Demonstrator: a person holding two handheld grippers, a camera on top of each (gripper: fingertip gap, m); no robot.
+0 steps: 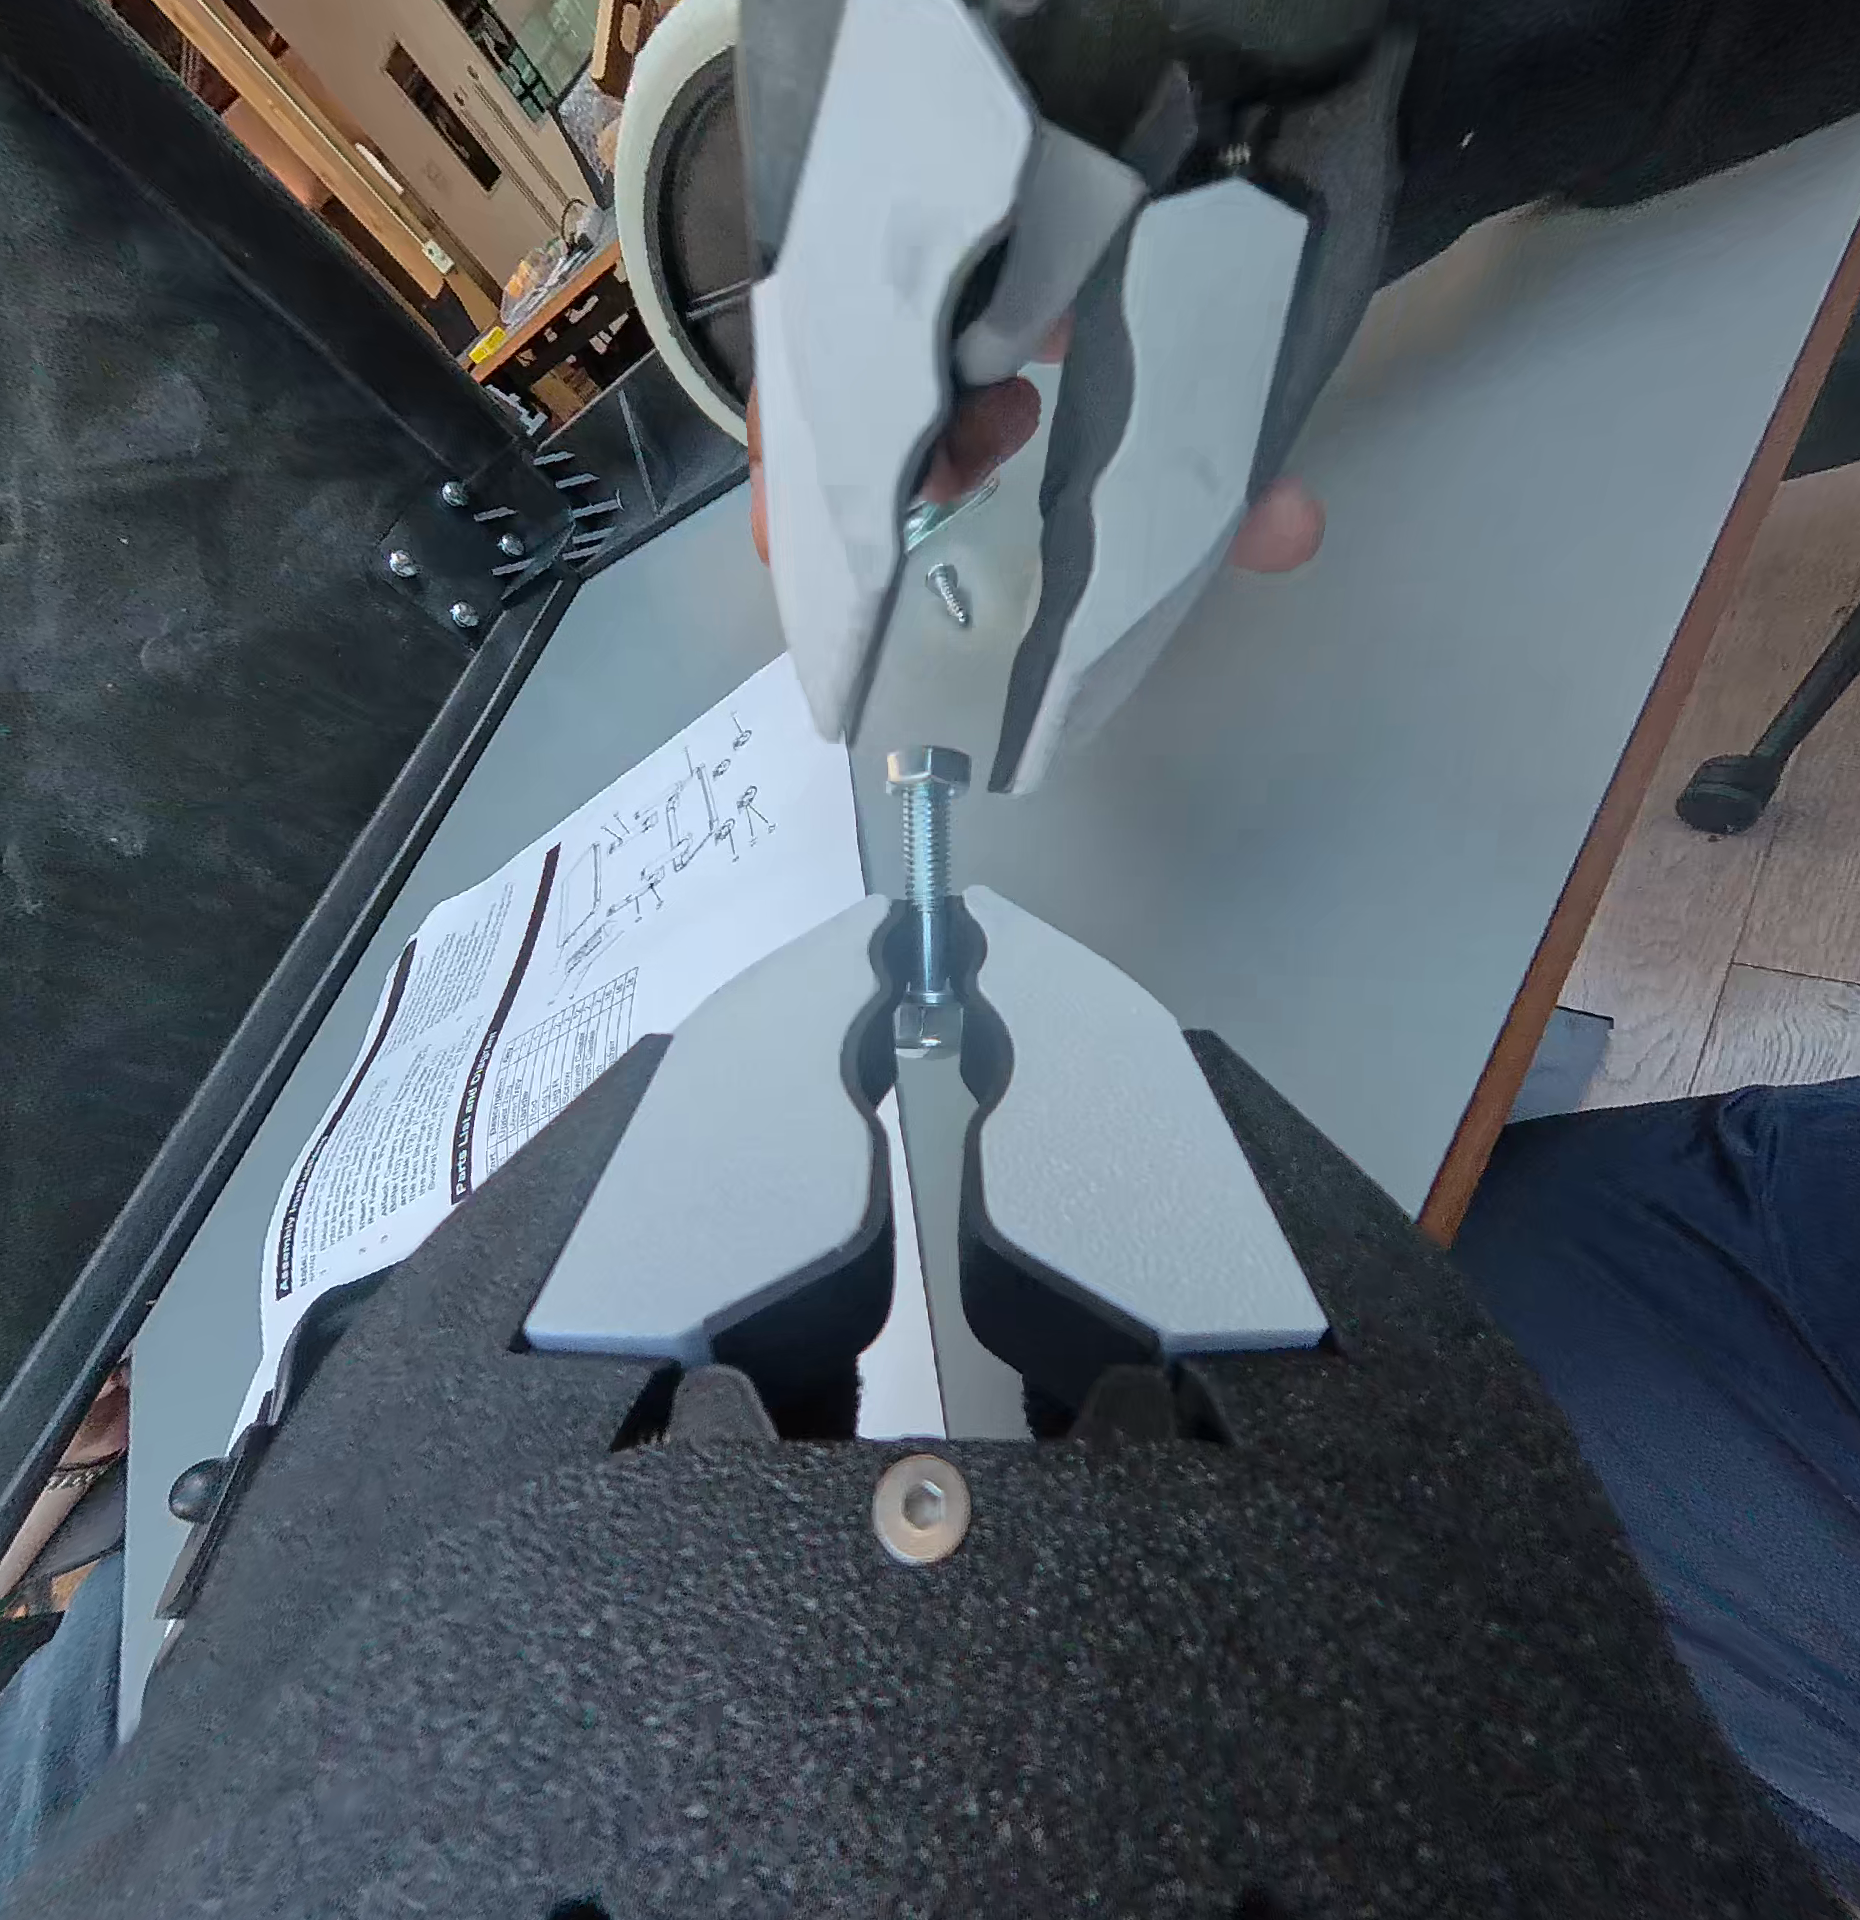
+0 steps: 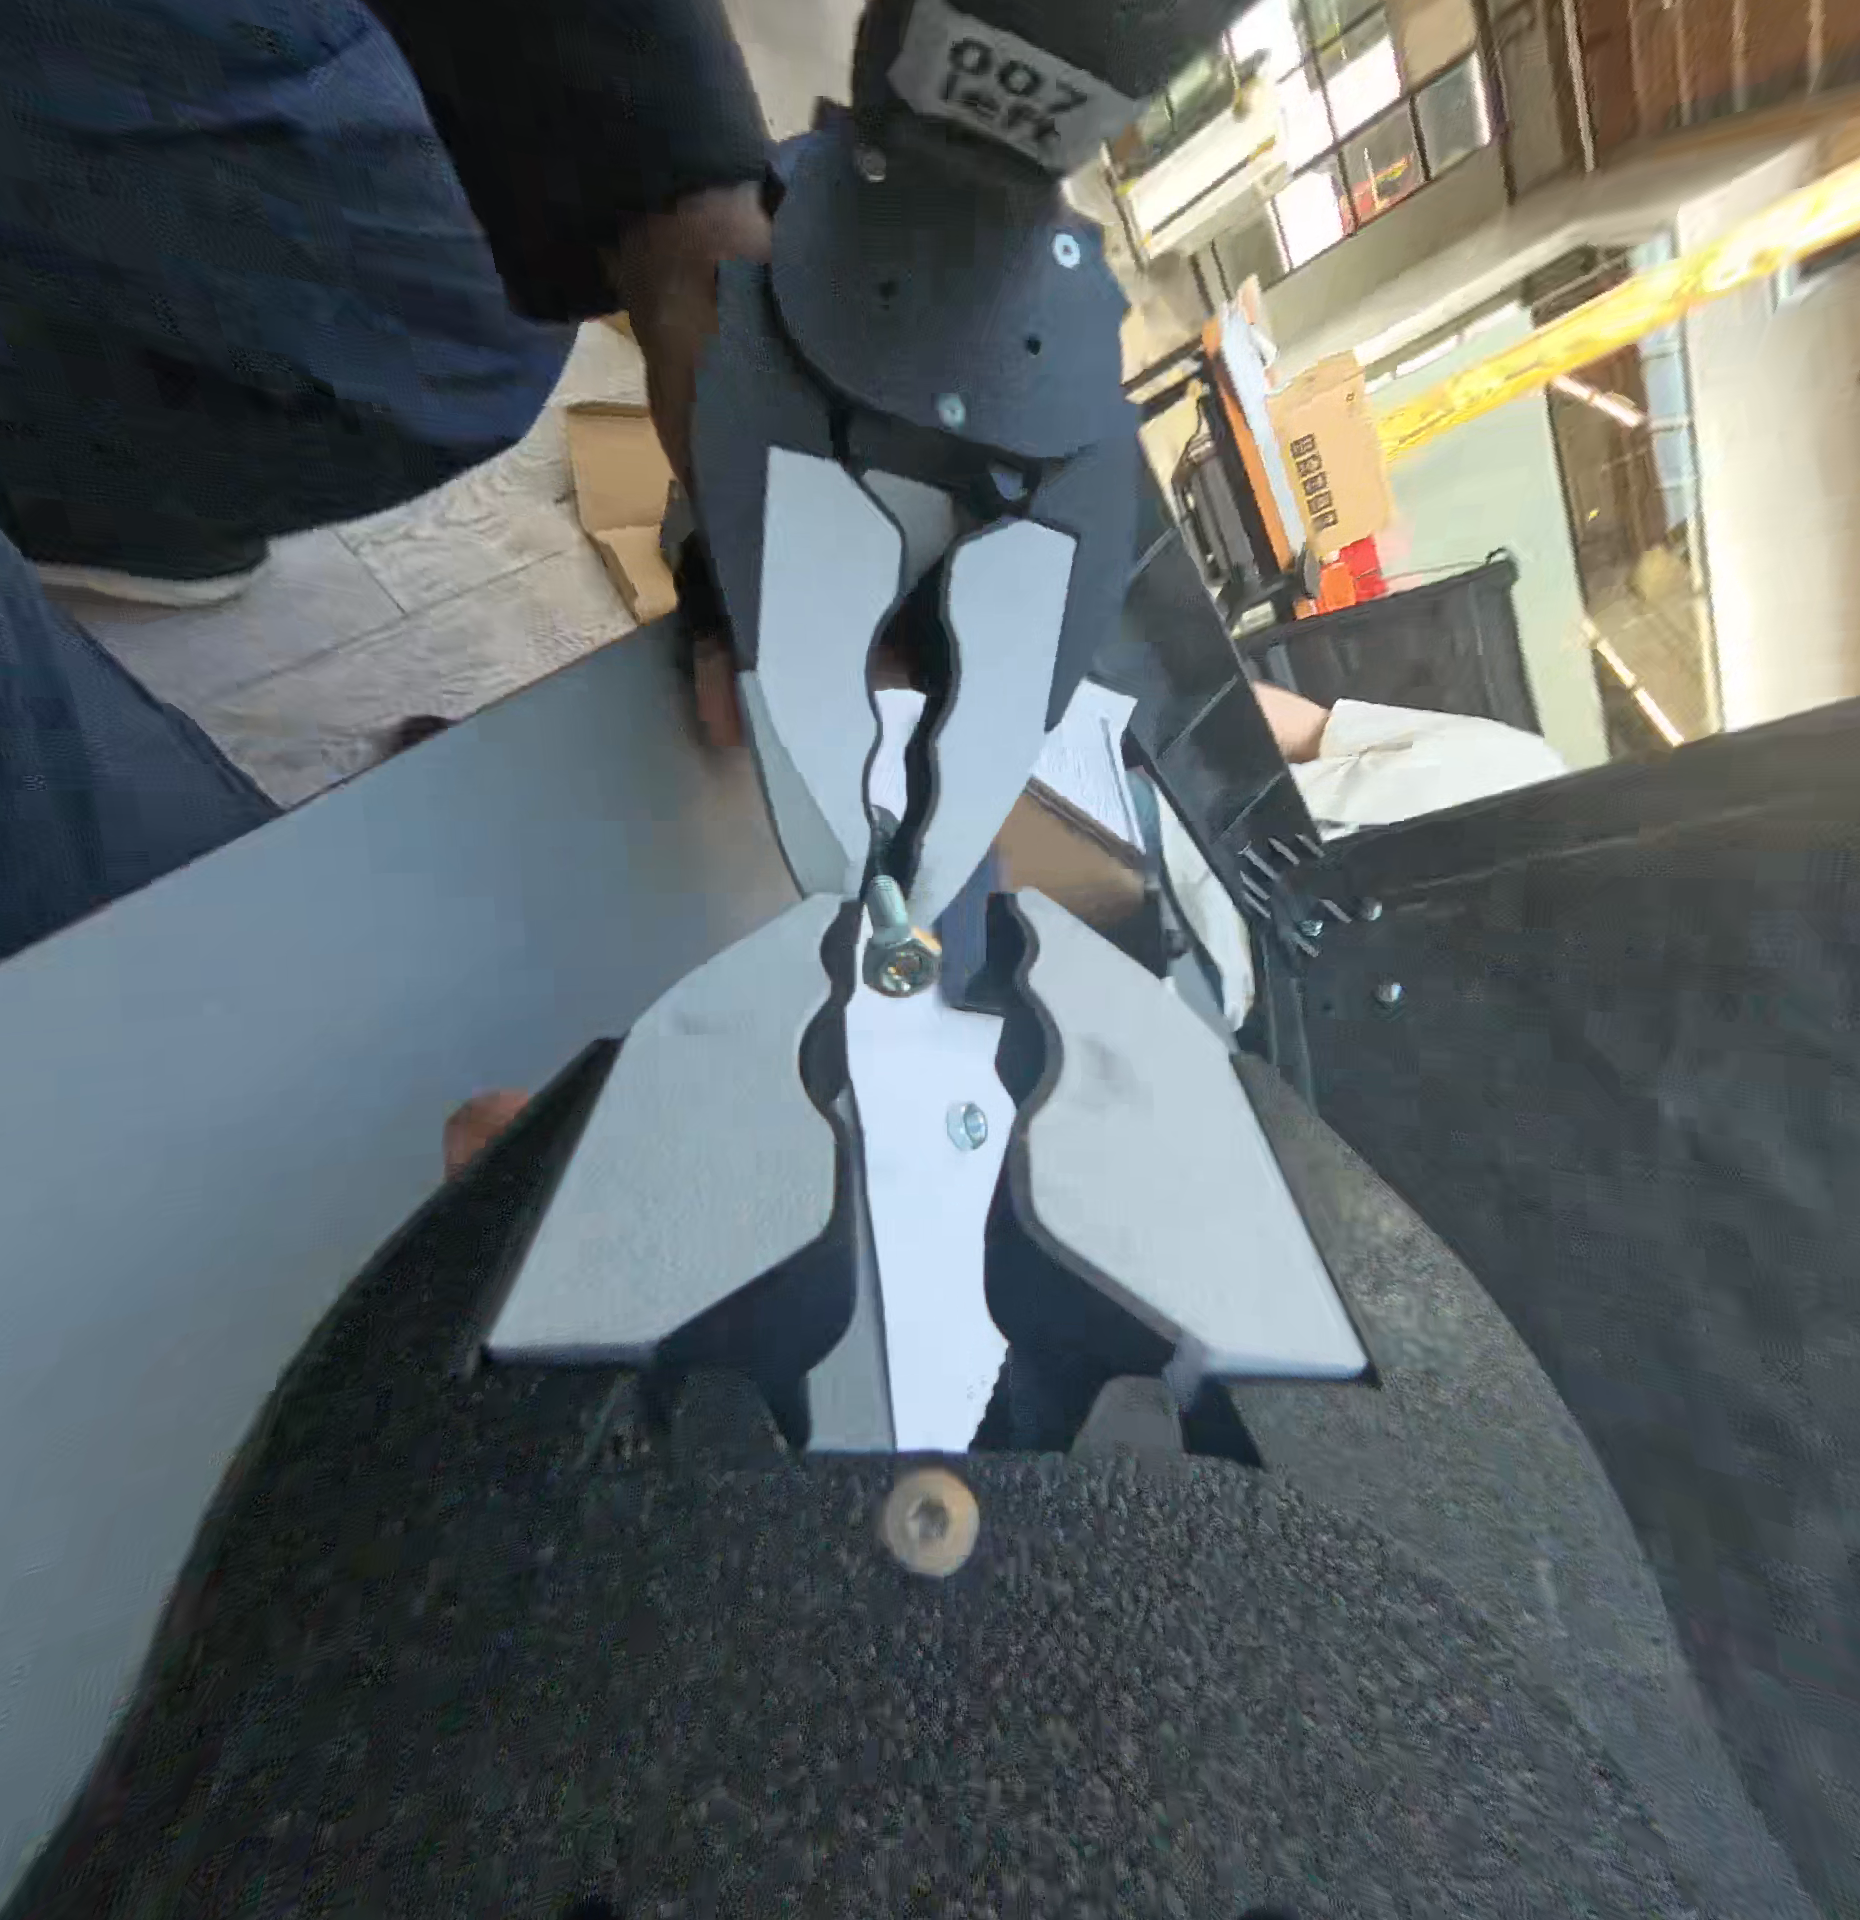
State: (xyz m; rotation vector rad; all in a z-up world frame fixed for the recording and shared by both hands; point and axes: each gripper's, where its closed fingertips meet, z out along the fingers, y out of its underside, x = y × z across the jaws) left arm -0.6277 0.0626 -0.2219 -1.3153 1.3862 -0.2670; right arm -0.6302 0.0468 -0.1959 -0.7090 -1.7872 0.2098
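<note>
Clamping a small steel bolt (image 1: 928, 883) by its shank at the frame's centre, the left gripper (image 1: 926, 914) presents the hex head to the right gripper (image 1: 921, 774), whose parted fingers straddle it untouched. Light, rigid, slippery metal; the flat-sided head looks the surest hold.

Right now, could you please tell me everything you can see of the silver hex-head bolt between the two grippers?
The silver hex-head bolt looks like bright zinc-plated steel, with a threaded shank and a nut near its far end. The left gripper clamps its shank, so the head juts out towards the right gripper, whose open fingers flank the head, apparently without pressing. It hangs above the grey tabletop.
</note>
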